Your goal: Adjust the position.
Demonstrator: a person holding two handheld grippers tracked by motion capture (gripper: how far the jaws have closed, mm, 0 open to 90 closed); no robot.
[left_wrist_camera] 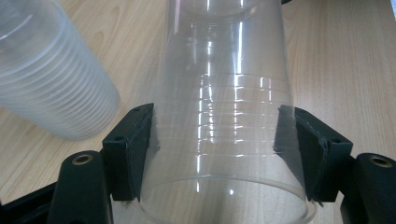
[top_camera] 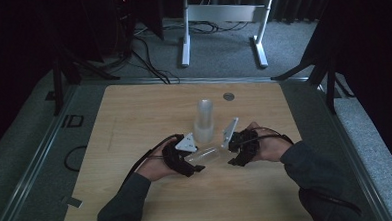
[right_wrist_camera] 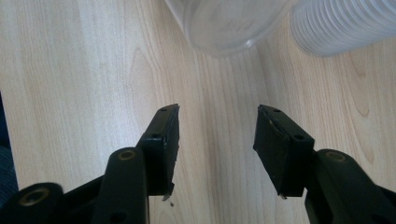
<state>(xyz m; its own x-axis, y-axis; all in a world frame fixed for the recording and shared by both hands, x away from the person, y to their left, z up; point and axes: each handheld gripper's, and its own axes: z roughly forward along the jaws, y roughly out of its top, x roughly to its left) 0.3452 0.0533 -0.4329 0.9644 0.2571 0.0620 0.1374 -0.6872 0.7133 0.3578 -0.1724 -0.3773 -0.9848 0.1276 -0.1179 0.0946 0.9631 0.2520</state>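
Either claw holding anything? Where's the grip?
The left claw grips a clear plastic cup by its side wall, one pad on each side, near the wider rim end. The right claw is open and holds nothing.

High view above table (top_camera: 137,193), facing forward-down; both gripper views close, sharing cup stack (left_wrist_camera: 46,74).

Clear glossy plastic cup (left_wrist_camera: 224,116); frosted ribbed plastic stack (left_wrist_camera: 46,74); matt pale wood-grain worktop (right_wrist_camera: 84,70); matt black jaws.

Clear plastic cup (left_wrist_camera: 224,116) tipped sideways above table, beside upright cup stack (top_camera: 204,121)
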